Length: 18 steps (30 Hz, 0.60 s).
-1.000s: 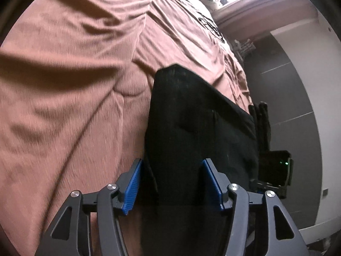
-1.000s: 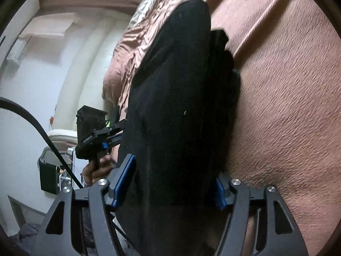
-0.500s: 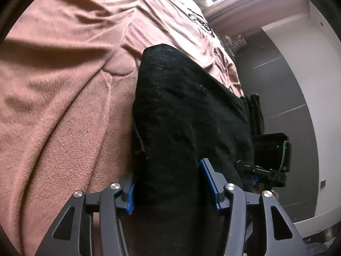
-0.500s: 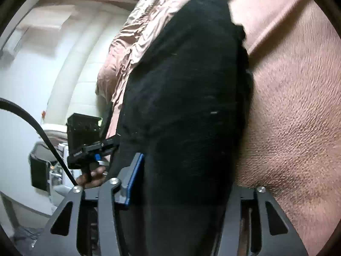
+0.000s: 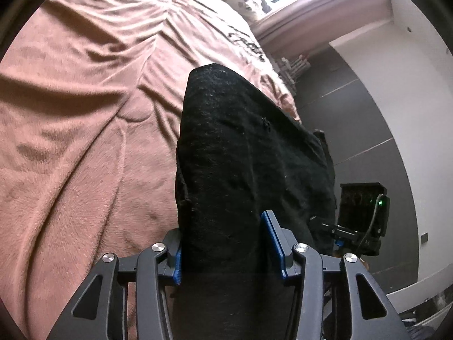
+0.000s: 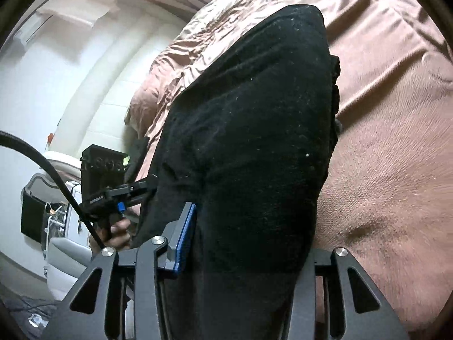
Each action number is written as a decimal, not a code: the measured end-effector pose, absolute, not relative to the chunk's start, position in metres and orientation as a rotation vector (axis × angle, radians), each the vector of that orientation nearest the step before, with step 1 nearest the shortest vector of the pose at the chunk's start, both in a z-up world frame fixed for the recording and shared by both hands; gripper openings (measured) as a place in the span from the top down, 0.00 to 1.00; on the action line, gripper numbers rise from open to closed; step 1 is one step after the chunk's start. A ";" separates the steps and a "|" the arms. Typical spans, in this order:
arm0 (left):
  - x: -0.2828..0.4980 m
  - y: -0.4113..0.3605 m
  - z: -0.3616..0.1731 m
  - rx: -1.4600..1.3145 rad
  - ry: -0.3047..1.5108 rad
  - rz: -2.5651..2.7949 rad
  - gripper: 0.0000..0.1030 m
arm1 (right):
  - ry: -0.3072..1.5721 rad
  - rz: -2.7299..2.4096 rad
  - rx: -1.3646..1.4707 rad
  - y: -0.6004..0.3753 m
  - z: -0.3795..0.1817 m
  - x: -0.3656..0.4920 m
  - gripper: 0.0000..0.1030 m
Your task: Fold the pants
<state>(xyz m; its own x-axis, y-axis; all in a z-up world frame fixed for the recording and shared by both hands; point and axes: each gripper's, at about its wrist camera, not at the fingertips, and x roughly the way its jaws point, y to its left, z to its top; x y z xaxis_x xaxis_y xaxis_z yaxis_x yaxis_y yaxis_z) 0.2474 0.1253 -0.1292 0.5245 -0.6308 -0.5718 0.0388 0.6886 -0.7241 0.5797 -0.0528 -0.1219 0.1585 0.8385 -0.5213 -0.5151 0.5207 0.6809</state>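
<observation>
Black pants (image 5: 240, 147) lie on a brown blanket (image 5: 85, 113), and their near end bulges up between my fingers. My left gripper (image 5: 223, 250) has its jaws closing, with both blue pads pressed on the bunched cloth. In the right wrist view the same pants (image 6: 254, 99) fill the middle. The jaws of my right gripper (image 6: 249, 243) are closing on them too. Its left pad (image 6: 185, 238) presses the cloth, and the right pad is hidden behind the cloth.
The blanket (image 6: 396, 141) covers a bed that runs to a window ledge (image 5: 325, 8) at the back. The bed's edge drops to a grey floor (image 5: 354, 119). A hand (image 6: 119, 232) holds the other gripper's handle beside the pants. A black cable (image 6: 56, 175) crosses at left.
Both grippers' jaws have narrowed onto the pants. Both have risen, and the near end of the pants has lifted off the blanket and bunched up higher.
</observation>
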 end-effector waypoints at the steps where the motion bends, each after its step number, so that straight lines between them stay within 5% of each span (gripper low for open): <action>1: 0.247 0.124 -0.125 -0.717 0.935 -0.448 0.52 | 0.998 0.999 0.381 -0.052 -0.118 0.576 0.62; 18: 0.212 0.094 -0.060 -0.671 0.830 -0.491 0.52 | 0.845 0.943 0.320 -0.055 -0.079 0.493 0.62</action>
<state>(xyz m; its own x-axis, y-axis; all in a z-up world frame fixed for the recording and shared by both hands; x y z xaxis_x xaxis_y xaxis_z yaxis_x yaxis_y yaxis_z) 0.2118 0.0943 -0.0604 0.5864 -0.6331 -0.5052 0.1378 0.6926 -0.7080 0.4934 -0.0555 -0.0791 0.3061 0.8140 -0.4937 -0.5802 0.5706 0.5811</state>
